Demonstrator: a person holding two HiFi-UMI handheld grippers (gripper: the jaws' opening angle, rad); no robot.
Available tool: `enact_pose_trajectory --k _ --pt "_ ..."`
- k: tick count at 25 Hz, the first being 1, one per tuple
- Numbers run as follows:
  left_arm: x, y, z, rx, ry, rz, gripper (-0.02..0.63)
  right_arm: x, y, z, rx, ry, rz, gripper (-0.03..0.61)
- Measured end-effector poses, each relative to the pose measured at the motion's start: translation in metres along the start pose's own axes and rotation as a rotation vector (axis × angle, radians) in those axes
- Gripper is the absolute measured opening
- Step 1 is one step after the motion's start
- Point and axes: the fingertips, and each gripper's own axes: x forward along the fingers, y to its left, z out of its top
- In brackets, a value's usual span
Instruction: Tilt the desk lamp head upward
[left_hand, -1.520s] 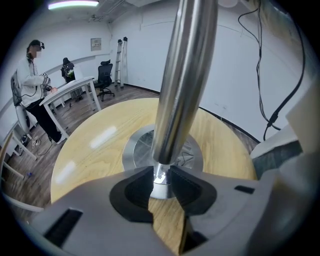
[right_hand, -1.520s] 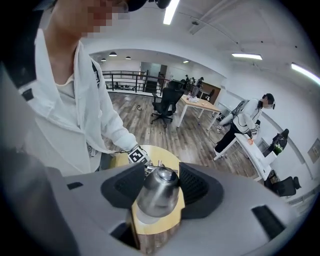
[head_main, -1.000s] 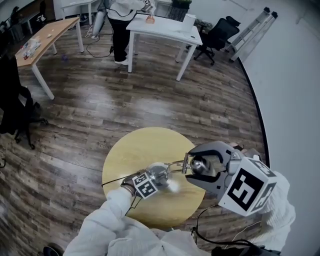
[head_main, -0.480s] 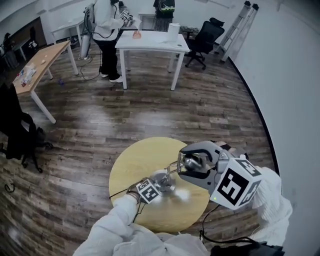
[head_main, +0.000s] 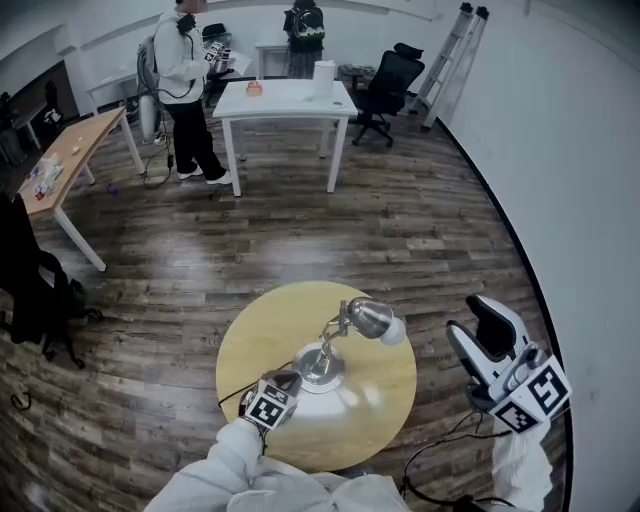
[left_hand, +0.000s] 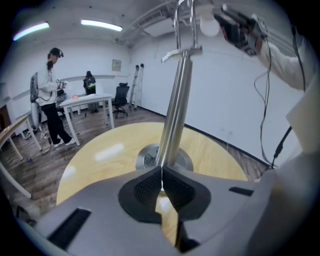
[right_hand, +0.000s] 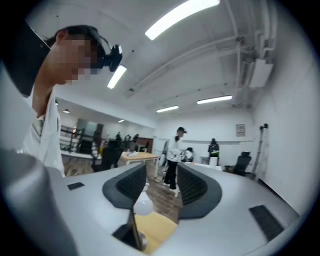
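Observation:
The desk lamp stands on the round yellow table (head_main: 268, 320): chrome base (head_main: 322, 366), thin arm, chrome head (head_main: 368, 317) with a white bulb (head_main: 394, 333) facing right. My left gripper (head_main: 284, 384) sits at the table's near edge, just left of the base. Its jaws have just been closing and the pads (left_hand: 150, 187) now meet with nothing between them; the lamp pole (left_hand: 175, 110) rises just beyond. My right gripper (head_main: 475, 325) hangs off the table's right side, open and empty. It looks back at the bulb (right_hand: 144, 206).
A white table (head_main: 285, 97), an office chair (head_main: 385, 70) and a ladder (head_main: 440, 45) stand at the back, with a person (head_main: 180, 75) beside them. A wooden desk (head_main: 60, 160) and a dark chair (head_main: 30, 290) are at the left. A cable (head_main: 440, 440) lies near right.
My right gripper has let go of the lamp head and swung away to the right, off the table. My left gripper has drawn back from the base and shut.

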Motion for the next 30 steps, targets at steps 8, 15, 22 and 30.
enact_pose_trajectory --k 8,15,22,30 --pt "-0.117 -0.029 0.046 -0.153 -0.434 0.048 0.002 -0.13 -0.001 -0.116 0.335 -0.091 -0.55 0.025" --pt "-0.129 -0.083 0.074 -0.364 -0.569 -0.049 0.002 -0.061 0.082 -0.271 0.561 0.168 -0.582 0.012" --pt "-0.127 -0.11 0.055 -0.315 -0.539 -0.047 0.002 -0.04 0.111 -0.293 0.448 0.289 -0.577 0.012" --pt "-0.152 -0.094 0.058 -0.308 -0.576 0.026 0.002 -0.065 0.096 -0.286 0.43 0.293 -0.616 0.012"
